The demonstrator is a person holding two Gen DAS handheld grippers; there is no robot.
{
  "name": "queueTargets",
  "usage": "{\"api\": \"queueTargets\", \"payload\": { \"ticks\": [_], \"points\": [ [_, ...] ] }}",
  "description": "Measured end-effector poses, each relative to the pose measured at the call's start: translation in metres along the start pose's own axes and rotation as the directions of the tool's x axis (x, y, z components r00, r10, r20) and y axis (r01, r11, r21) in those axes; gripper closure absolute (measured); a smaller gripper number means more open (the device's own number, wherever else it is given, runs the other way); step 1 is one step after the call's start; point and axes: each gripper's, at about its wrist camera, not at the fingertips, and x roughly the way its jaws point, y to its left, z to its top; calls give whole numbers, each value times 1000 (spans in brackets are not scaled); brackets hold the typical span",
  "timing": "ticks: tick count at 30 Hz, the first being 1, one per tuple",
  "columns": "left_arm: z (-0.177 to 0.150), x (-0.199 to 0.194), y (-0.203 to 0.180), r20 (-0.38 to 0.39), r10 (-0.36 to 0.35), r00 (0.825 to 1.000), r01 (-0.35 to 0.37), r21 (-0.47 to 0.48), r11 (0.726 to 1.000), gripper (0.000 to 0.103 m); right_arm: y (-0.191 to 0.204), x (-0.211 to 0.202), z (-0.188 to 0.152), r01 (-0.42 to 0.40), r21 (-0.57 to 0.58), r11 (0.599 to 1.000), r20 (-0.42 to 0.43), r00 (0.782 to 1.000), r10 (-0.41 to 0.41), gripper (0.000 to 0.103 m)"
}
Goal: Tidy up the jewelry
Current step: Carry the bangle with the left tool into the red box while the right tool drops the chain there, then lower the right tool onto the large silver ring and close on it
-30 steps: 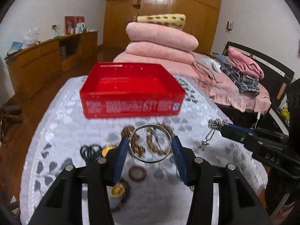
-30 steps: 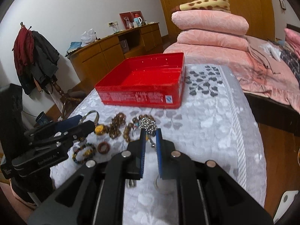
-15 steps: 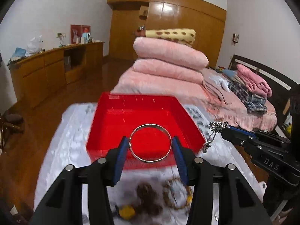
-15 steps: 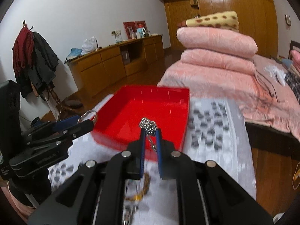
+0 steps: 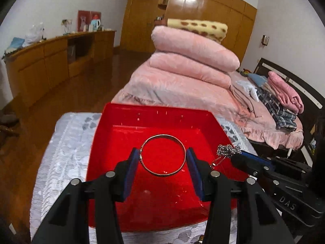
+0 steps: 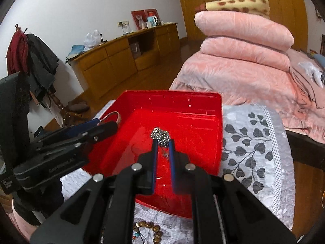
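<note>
Both grippers hover over the red tray [image 5: 121, 142]. Left gripper [image 5: 163, 162] clamps a silver bangle [image 5: 163, 155]; right gripper [image 6: 162, 146] pinches a bunched ball-chain necklace [image 6: 160, 135].

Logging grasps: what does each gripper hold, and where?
Left gripper: silver bangle, pinched across its rim. Right gripper: bead chain, bunched.

Silver bangle [image 5: 163, 155], bead chain [image 6: 160, 135] above red tray [image 5: 121, 134]
</note>
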Motion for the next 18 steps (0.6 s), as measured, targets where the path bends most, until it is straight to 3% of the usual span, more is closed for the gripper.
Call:
{"api": "queueTargets", "payload": {
  "ticks": [5, 6, 8, 12, 14, 18],
  "points": [
    [-2, 8, -1, -32, 11, 999, -11, -1, 1000, 51, 2, -2, -2, 1, -4, 1000, 2, 1000, -1, 88],
    [-2, 7, -1, -31, 12, 999, -12, -3, 1000, 48, 1, -4, -3, 3, -3, 1000, 9, 1000, -3, 81],
    [-1, 2, 0, -22, 12, 1000, -12, -12, 1000, 47, 1, -8, -4, 4, 3, 1000, 17, 1000, -4, 80],
    [-3, -23, 2, 19, 19, 1000, -18, -9, 1000, 40, -1, -28, -13, -3, 27, 1000, 41, 999, 2, 75],
    [-8, -41, 3, 44, 41, 998, -41, 7, 999, 34, -1, -40, -22, 6, 30, 1000, 54, 998, -8, 65],
    [-32, -76, 9, 78, 76, 994, -78, 12, 997, 25, 0, -65, -48, 37, 33, 999, 75, 996, -39, 55]
  ]
}}
